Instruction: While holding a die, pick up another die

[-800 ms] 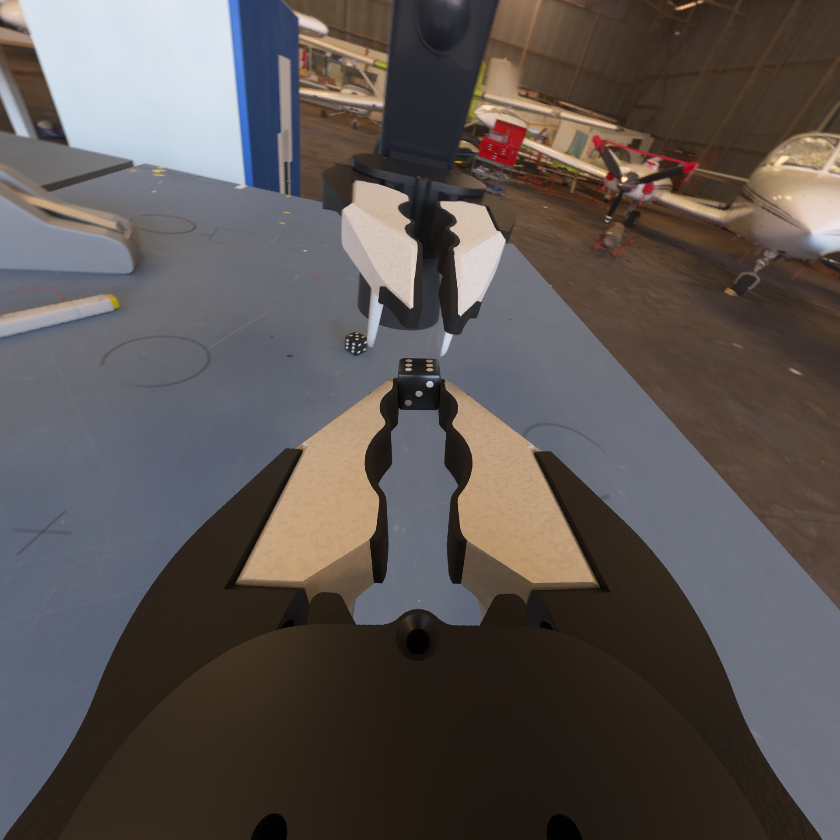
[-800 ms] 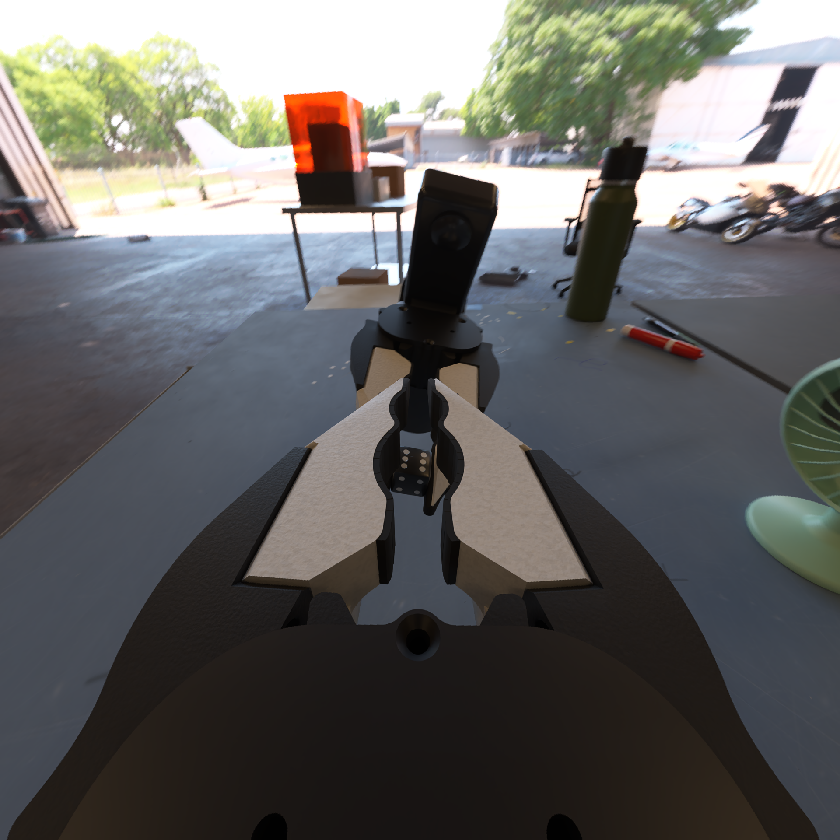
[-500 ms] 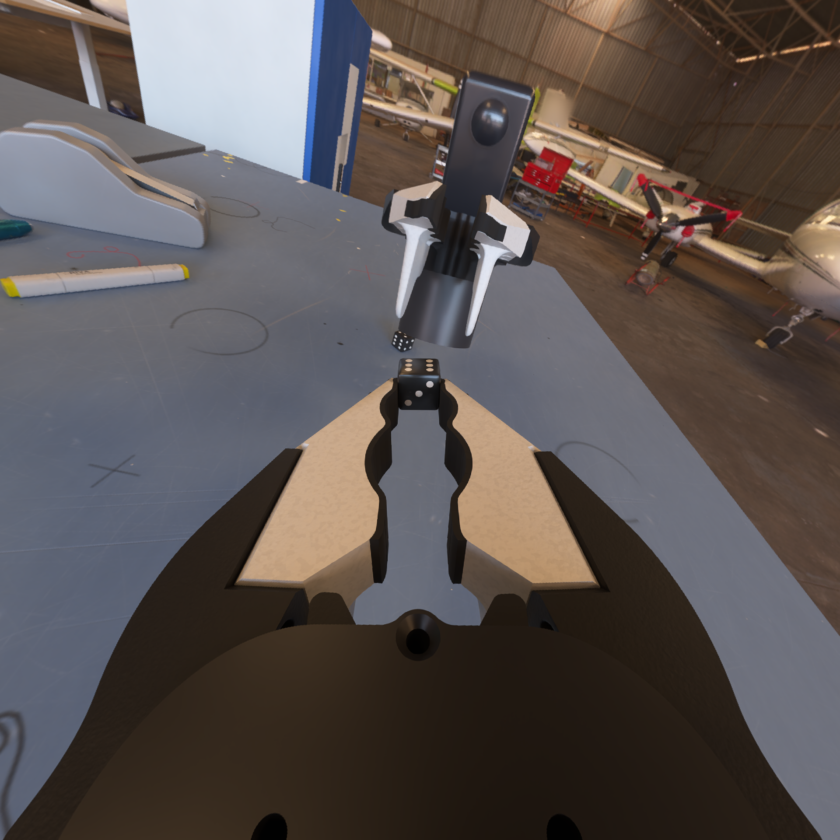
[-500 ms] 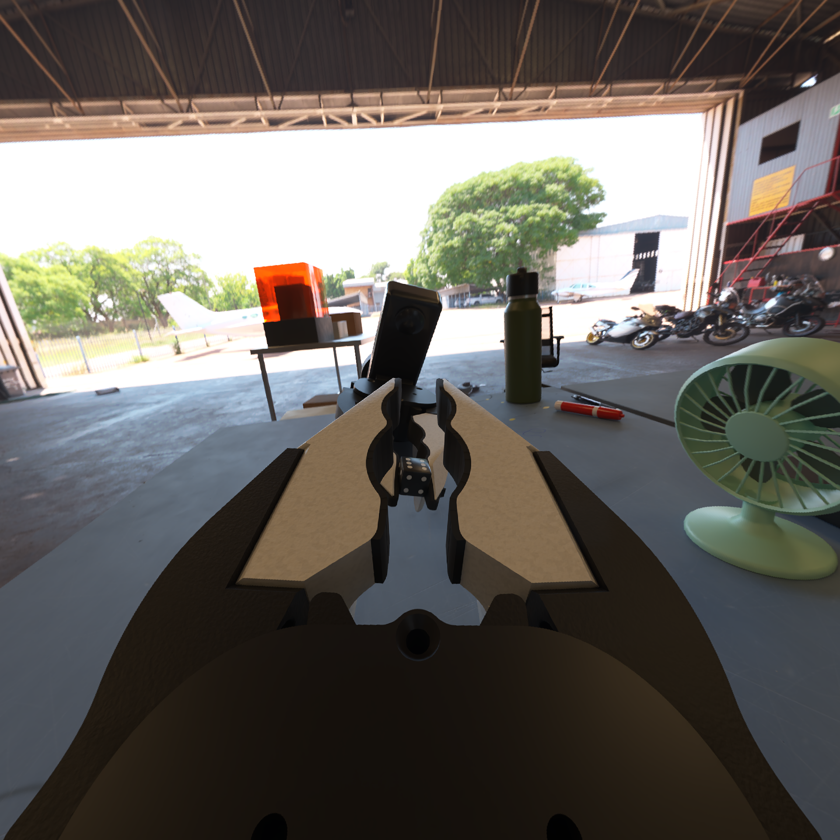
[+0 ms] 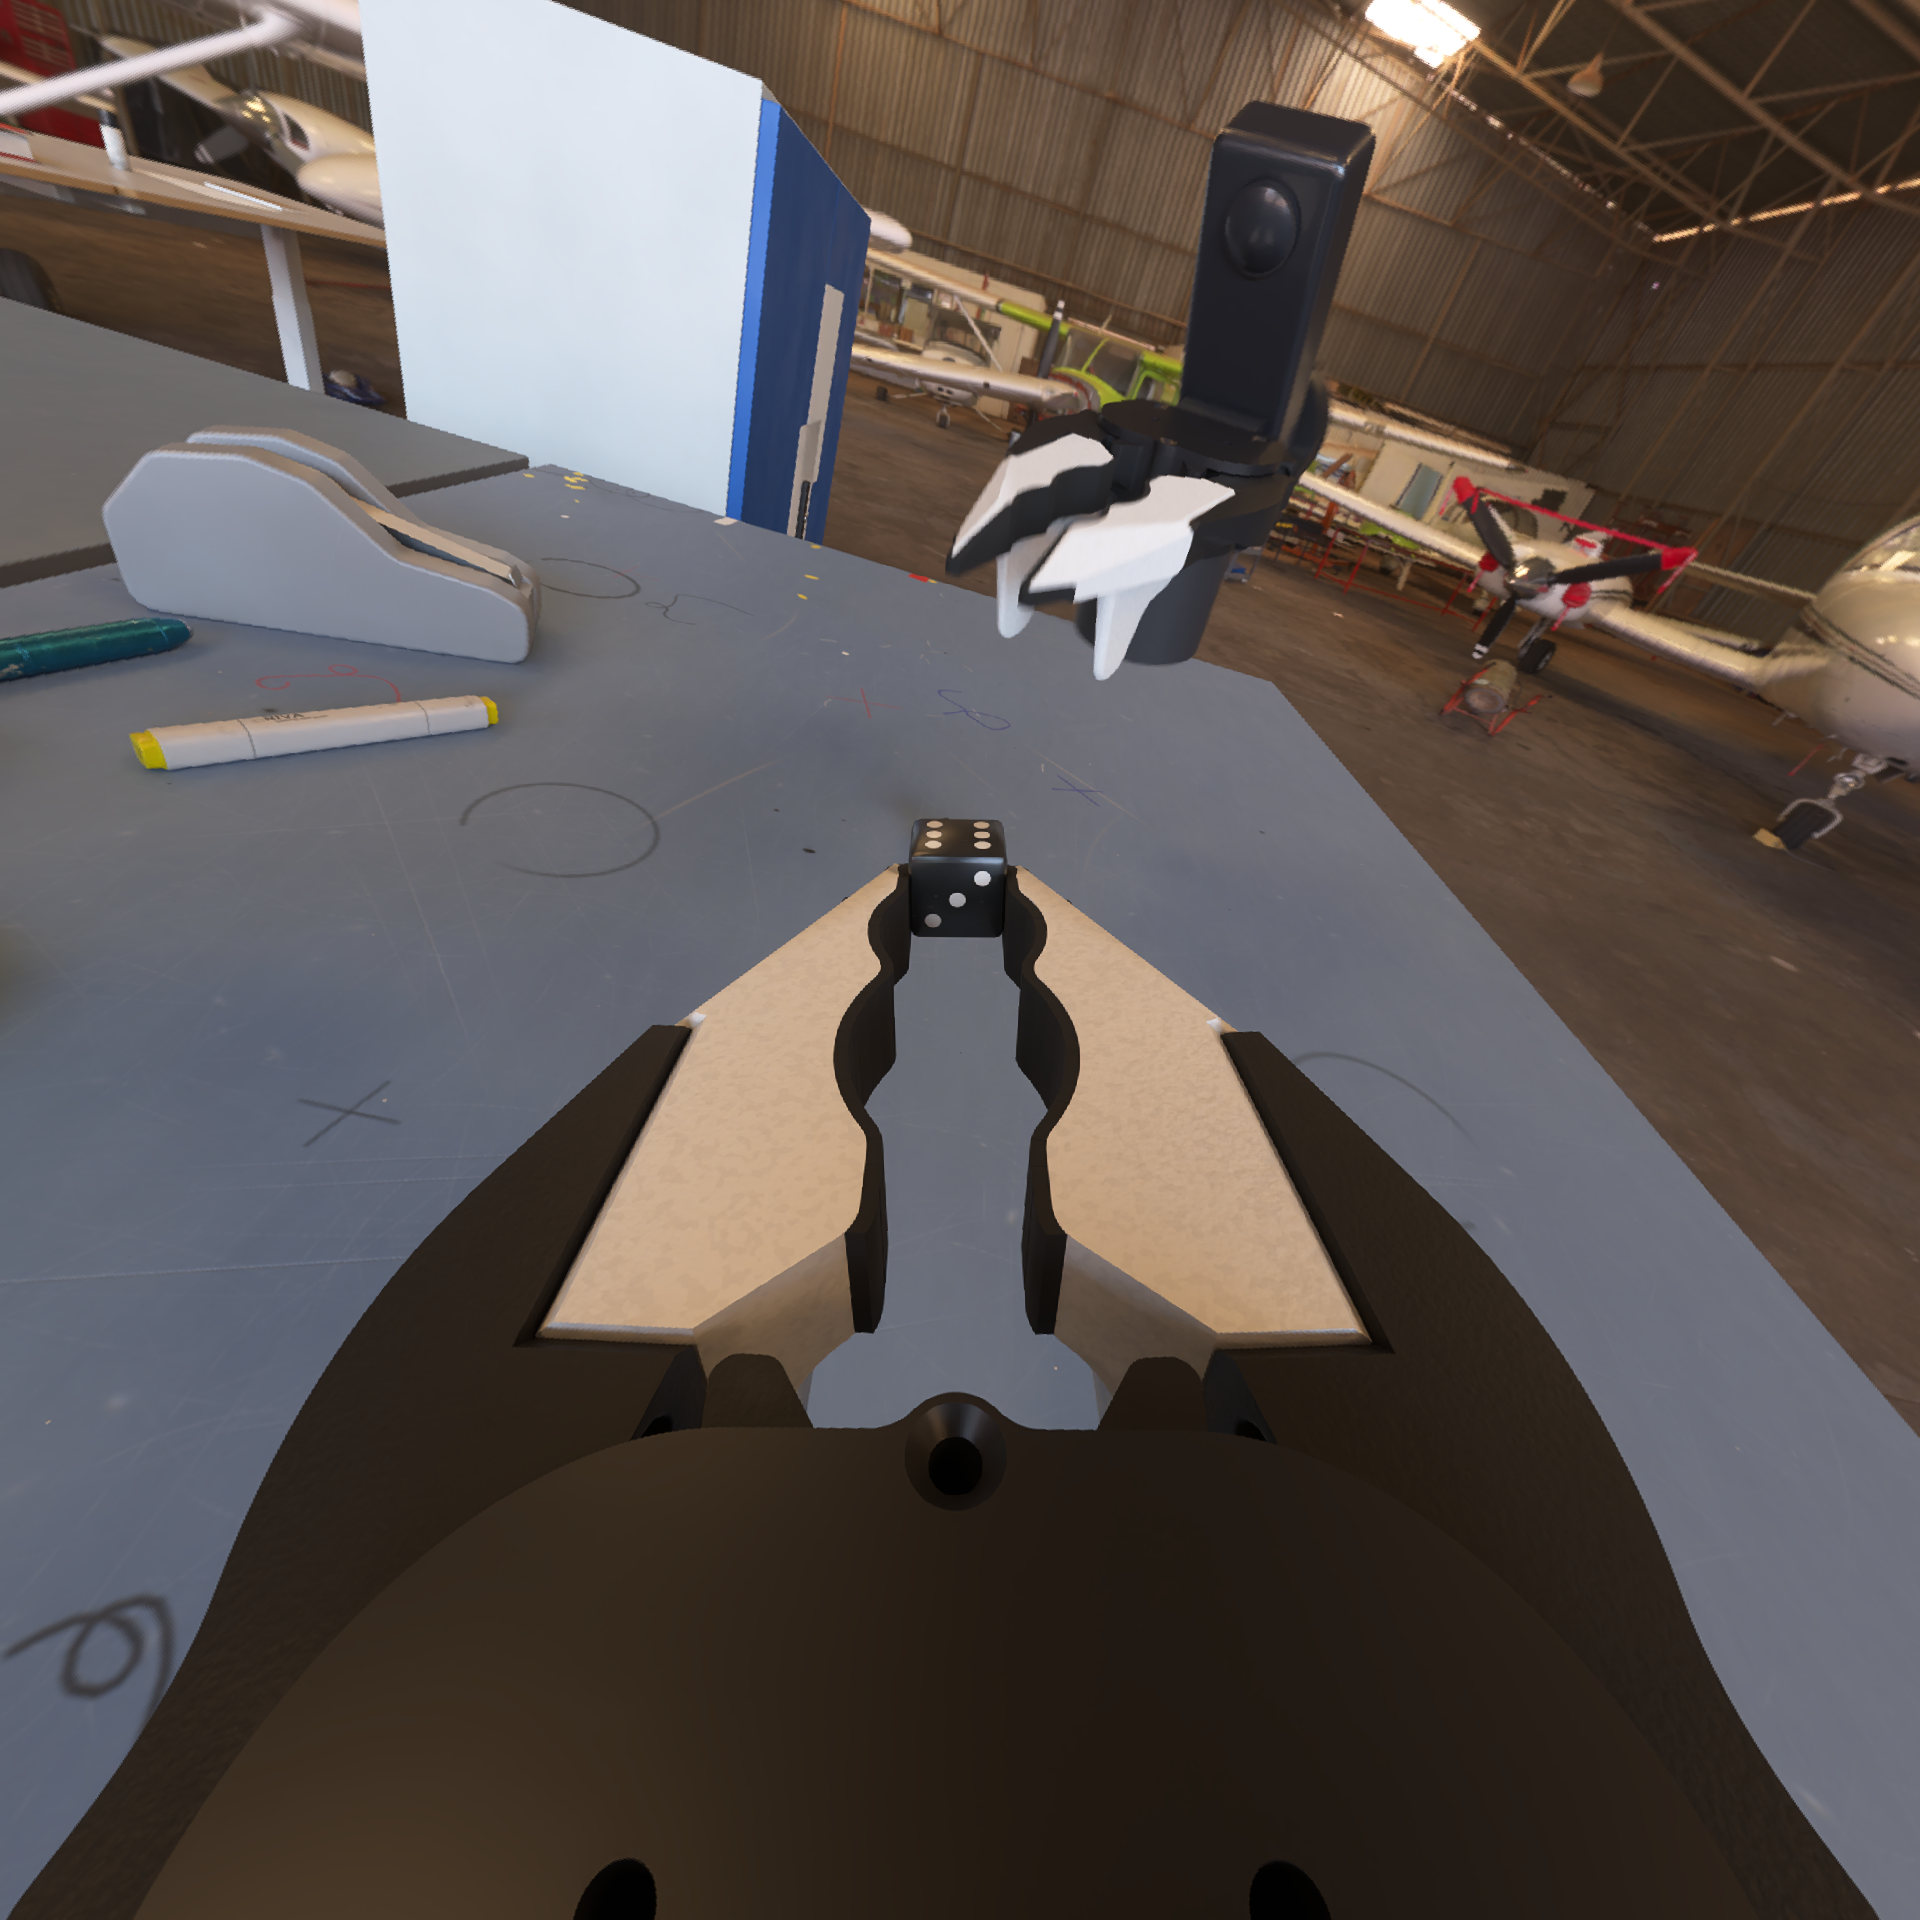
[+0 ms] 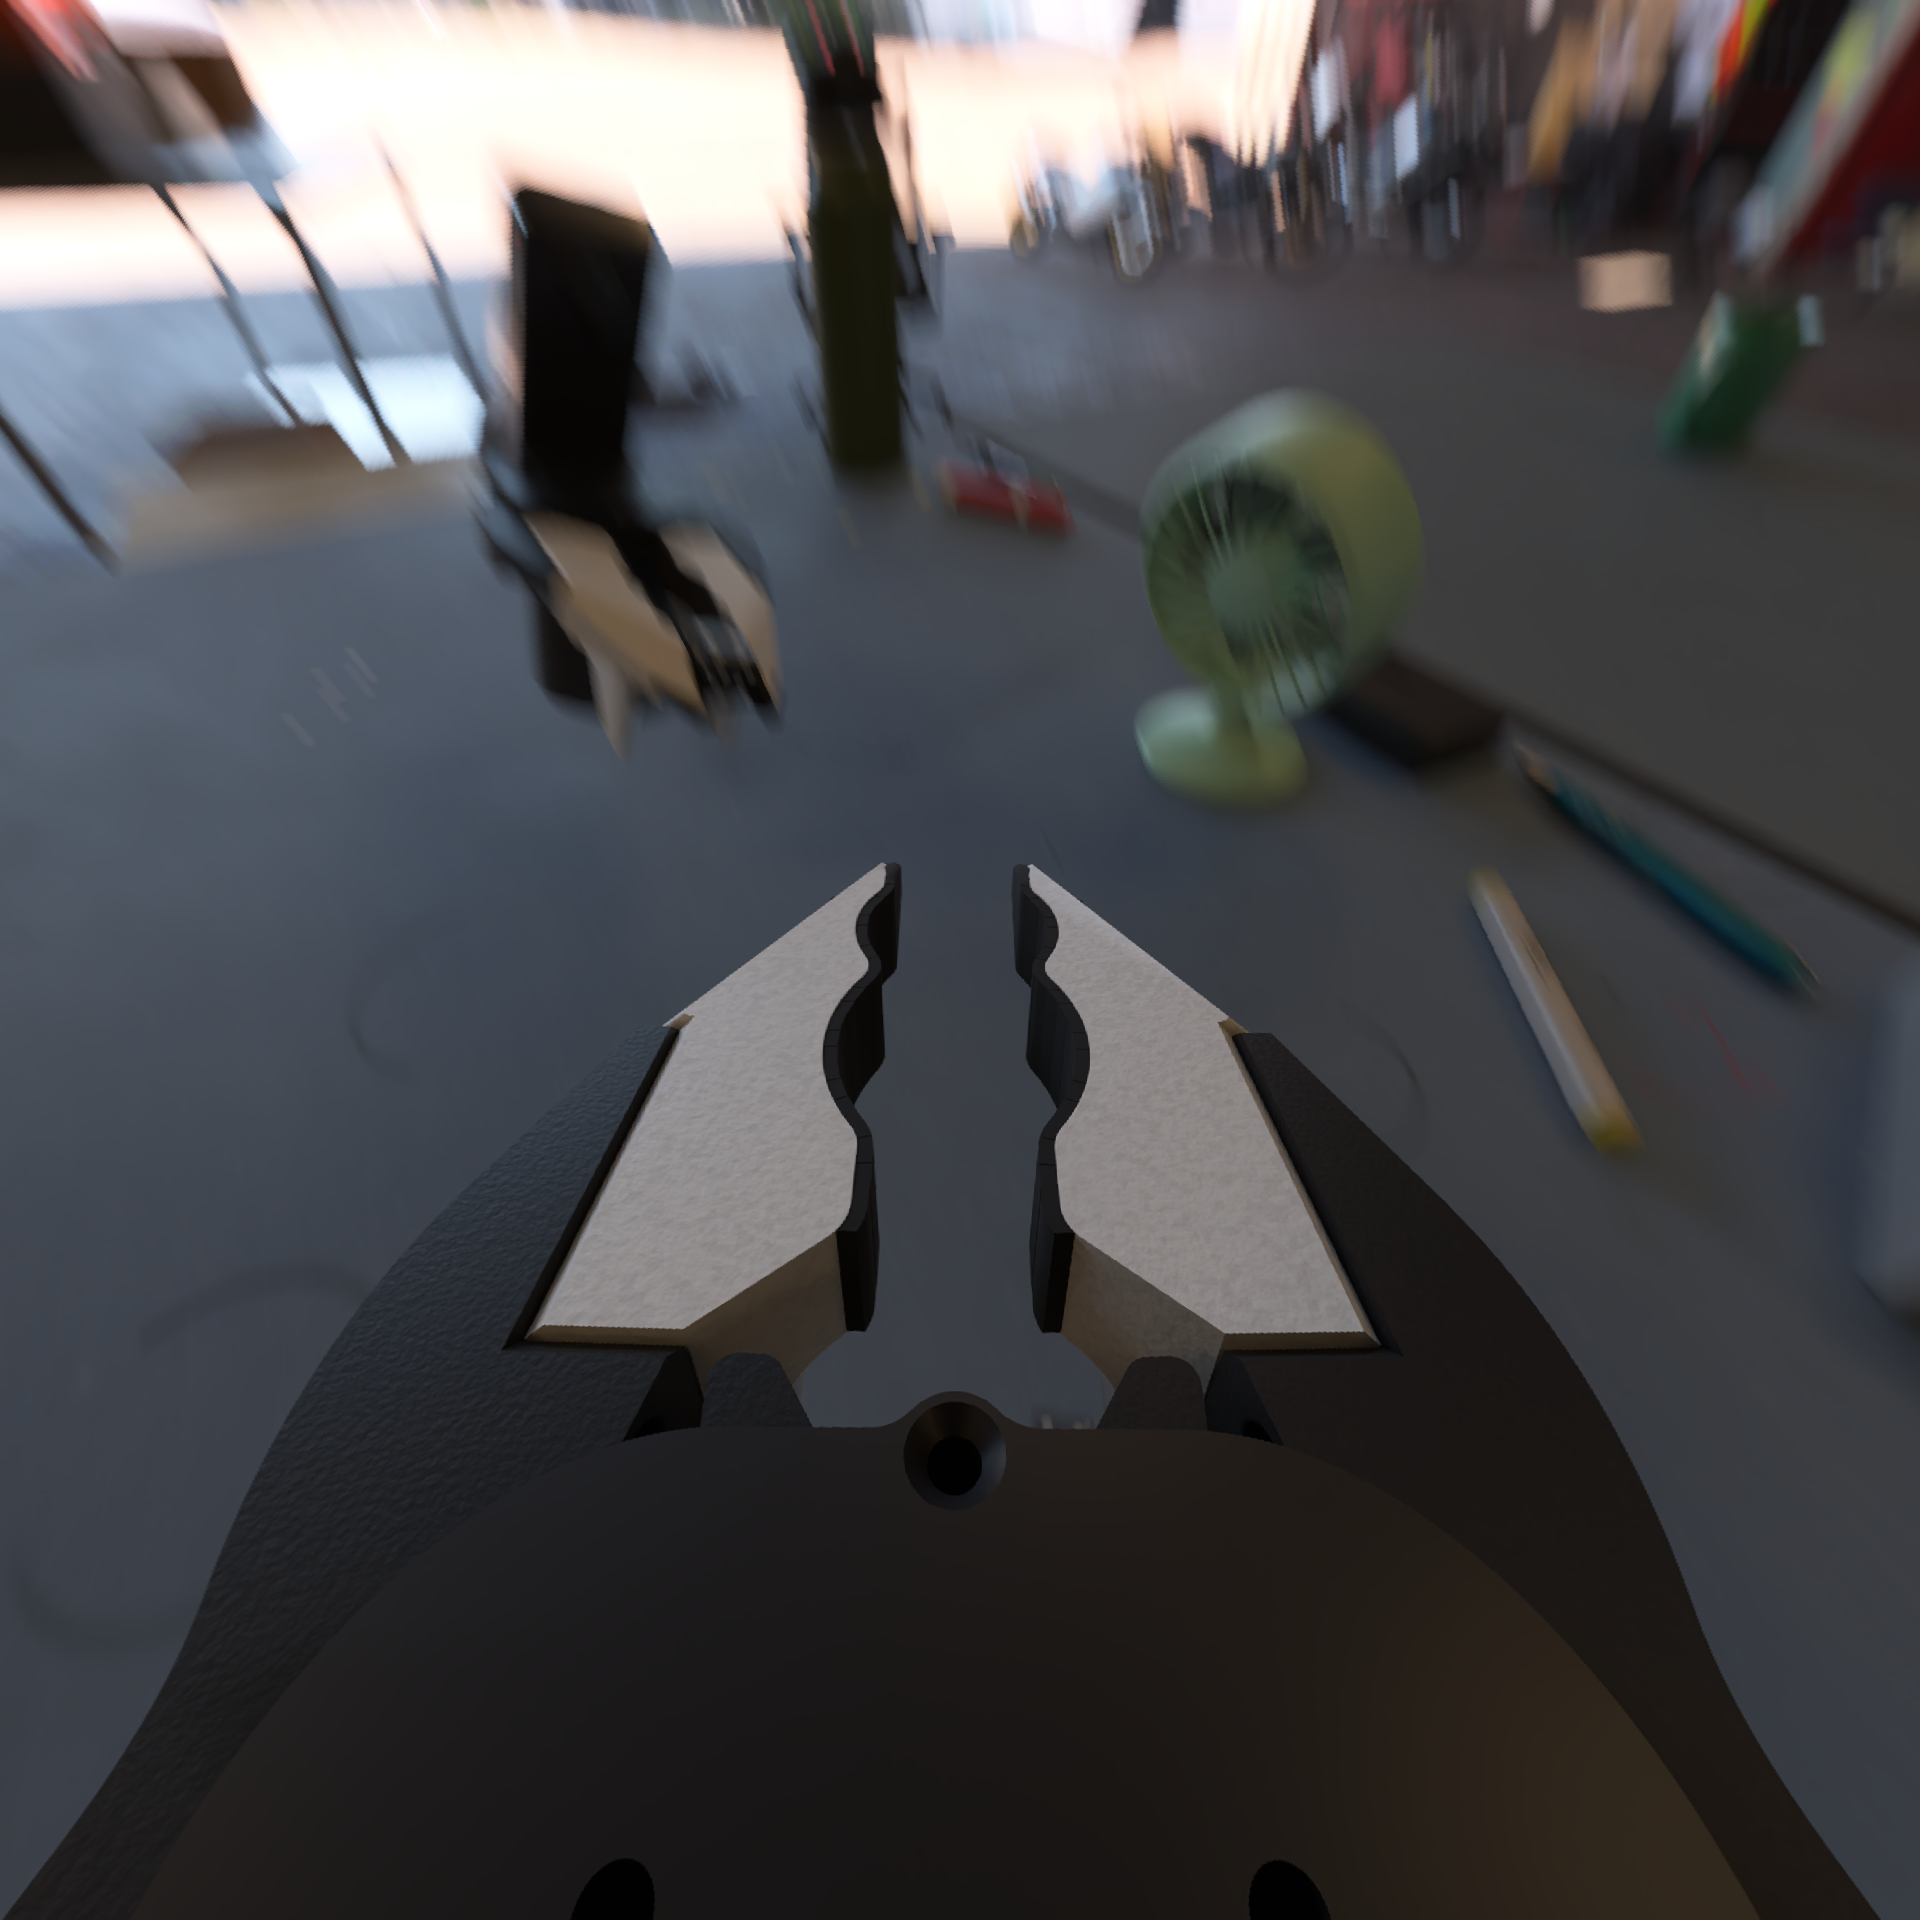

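Die [image 5: 956,879], a small black cube with white pips and rounded corners, is sitting pinched between the tips of the left gripper [image 5: 956,883], lifted above the grey table [image 5: 416,1039]; being a cube, it is showing no long axis, and its three-pip face is turning toward the camera while a six-pip face is pointing up.

Taking the die as landmark: the matte, scribbled-on tabletop is spreading beneath it. Far behind and left of it a tall white panel with a blue edge [image 5: 582,260] is standing. Above and right of it the right gripper [image 5: 1060,623] is hanging in the air, angled downward, its pale fingers spread slightly with nothing between them; the blurred right wrist view is showing the same gap. Well left of the die a grey wedge-shaped tape dispenser [image 5: 312,551] is resting, and nearer lies a white marker with yellow ends [image 5: 312,730], bearing small print too fine to read.
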`<move>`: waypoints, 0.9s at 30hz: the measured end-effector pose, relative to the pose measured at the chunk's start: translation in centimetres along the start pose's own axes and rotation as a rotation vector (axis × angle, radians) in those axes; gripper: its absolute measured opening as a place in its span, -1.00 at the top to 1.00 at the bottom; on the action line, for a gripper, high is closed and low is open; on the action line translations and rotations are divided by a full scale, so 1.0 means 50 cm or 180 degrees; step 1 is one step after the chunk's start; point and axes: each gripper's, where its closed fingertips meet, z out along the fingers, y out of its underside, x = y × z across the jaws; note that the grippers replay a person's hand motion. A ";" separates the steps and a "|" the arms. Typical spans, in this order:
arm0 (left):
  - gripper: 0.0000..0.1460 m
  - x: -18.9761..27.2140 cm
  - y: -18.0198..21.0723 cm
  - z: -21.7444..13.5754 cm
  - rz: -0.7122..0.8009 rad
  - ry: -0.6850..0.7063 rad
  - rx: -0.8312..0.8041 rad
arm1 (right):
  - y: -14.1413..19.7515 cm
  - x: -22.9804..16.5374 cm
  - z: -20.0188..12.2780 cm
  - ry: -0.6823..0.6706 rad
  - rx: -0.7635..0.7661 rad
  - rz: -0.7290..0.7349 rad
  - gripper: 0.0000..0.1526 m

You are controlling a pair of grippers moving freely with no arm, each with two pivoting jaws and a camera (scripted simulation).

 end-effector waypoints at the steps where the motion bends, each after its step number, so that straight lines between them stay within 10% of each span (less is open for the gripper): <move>1: 0.78 -0.001 -0.002 -0.001 -0.0005 -0.0008 0.0010 | 0.032 0.016 -0.026 0.0165 -0.0423 -0.0019 0.69; 6: 0.78 0.001 -0.003 -0.002 0.0027 -0.0033 0.0007 | 0.155 0.062 -0.145 0.0612 -0.1758 -0.0027 0.57; 12: 0.78 0.010 0.009 0.007 0.0244 -0.0044 -0.0118 | 0.251 0.049 -0.132 0.0360 -0.2362 -0.0090 0.48; 27: 0.78 0.025 0.018 0.014 0.0409 0.0084 -0.0195 | 0.296 0.053 -0.073 0.0476 -0.2172 0.0358 0.78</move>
